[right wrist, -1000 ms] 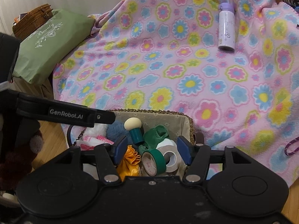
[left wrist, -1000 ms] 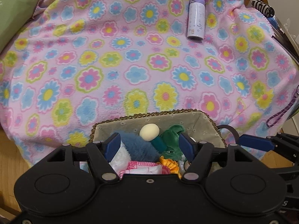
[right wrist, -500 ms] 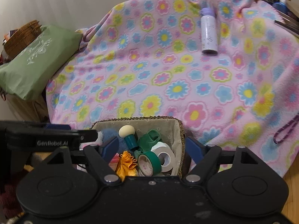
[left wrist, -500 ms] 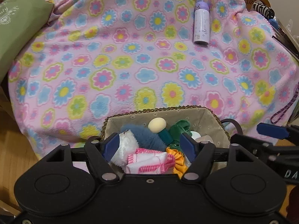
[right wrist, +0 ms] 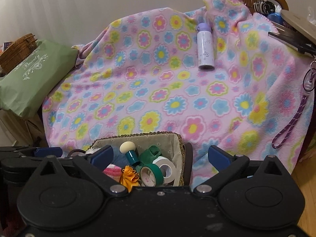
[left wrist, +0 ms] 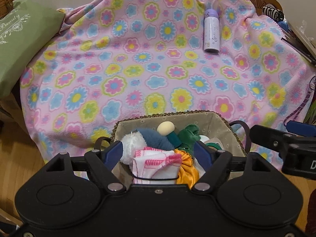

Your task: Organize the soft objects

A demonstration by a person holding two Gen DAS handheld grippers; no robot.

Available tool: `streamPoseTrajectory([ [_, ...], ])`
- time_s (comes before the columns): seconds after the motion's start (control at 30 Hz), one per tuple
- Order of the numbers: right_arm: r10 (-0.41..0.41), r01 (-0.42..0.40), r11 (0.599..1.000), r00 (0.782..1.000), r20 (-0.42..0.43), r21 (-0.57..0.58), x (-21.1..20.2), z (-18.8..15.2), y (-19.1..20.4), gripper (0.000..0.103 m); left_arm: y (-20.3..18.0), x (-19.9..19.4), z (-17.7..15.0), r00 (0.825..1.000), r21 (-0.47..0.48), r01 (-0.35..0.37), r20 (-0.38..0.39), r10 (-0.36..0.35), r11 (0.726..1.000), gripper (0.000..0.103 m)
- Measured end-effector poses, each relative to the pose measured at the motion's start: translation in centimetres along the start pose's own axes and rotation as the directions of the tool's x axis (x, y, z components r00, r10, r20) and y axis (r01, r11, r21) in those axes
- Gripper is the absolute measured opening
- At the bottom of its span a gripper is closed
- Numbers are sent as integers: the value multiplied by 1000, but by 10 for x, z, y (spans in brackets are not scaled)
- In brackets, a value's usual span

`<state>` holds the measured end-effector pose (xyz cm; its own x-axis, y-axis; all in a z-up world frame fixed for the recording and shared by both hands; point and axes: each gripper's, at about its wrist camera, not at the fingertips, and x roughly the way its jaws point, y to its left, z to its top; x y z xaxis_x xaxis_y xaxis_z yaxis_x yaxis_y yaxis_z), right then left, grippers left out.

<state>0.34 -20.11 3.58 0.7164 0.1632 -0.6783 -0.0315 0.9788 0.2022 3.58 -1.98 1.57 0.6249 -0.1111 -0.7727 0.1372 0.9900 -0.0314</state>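
Observation:
A lined wicker basket [left wrist: 167,114] [right wrist: 138,135] sits at the near edge of a flowered pink blanket [left wrist: 138,69] [right wrist: 158,98]. It holds a blue-and-white plush [left wrist: 146,138], a pink-and-white cloth [left wrist: 156,162], an orange scrunchie [left wrist: 186,167] [right wrist: 129,174], a green scrunchie [left wrist: 189,132] [right wrist: 152,153], a cream sponge on a teal handle [left wrist: 165,128] [right wrist: 127,148] and tape rolls [right wrist: 151,172]. My left gripper [left wrist: 158,154] hovers over the basket's left half, jaws opening, gripping nothing. My right gripper [right wrist: 161,156] hovers over its right half, jaws opening wide, empty.
A lilac bottle [left wrist: 211,33] [right wrist: 205,47] lies far back on the blanket. A green pillow [left wrist: 23,45] [right wrist: 33,79] and a brown wicker basket [right wrist: 19,49] are at the left. A purple lanyard [right wrist: 292,122] hangs at the right edge, below stacked items. Wood floor shows beside the blanket.
Both grippers have drawn back from the basket, so more of the blanket and pillow shows. Both pairs of jaws have spread, the right far wider.

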Motion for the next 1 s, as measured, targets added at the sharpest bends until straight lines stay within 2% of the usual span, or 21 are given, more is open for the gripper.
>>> streamPoseTrajectory([
  [0.33, -42, 42, 999, 999, 14, 10, -15, -6, 0, 103, 1, -14, -12, 999, -20, -37, 37, 38, 999, 82],
  [0.5, -65, 65, 998, 998, 12, 0, -21, -8, 3, 103, 0, -18, -16, 996, -26, -74, 51, 75, 997, 91],
  [0.77, -72, 72, 997, 997, -20, -25, -17, -10, 8, 103, 7, -13, -19, 997, -57, -82, 3, 82, 995, 92],
  [1.0, -74, 74, 997, 996, -40, -11, -14, -11, 4, 103, 4, -13, -21, 996, -46, -88, -2, 88, 995, 92],
])
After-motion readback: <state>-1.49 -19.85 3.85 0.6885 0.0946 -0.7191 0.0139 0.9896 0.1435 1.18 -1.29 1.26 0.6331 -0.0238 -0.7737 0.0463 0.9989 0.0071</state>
